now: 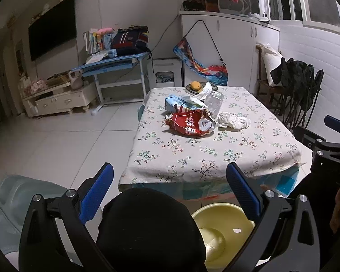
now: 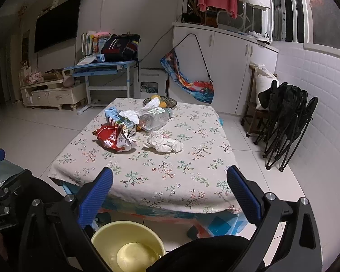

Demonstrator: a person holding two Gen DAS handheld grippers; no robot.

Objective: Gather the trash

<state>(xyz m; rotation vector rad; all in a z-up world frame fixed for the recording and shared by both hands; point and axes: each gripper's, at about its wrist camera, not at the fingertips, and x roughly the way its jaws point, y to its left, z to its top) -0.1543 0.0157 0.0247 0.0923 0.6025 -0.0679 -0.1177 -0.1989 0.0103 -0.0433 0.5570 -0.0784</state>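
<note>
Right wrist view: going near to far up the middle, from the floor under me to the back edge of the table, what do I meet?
yellow bucket → floral tablecloth's near edge → crumpled white paper → clear plastic bottle → fruit dish

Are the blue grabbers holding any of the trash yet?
No. The left gripper and the right gripper are both open and hold nothing. The red snack bag lies untouched on the table.
</note>
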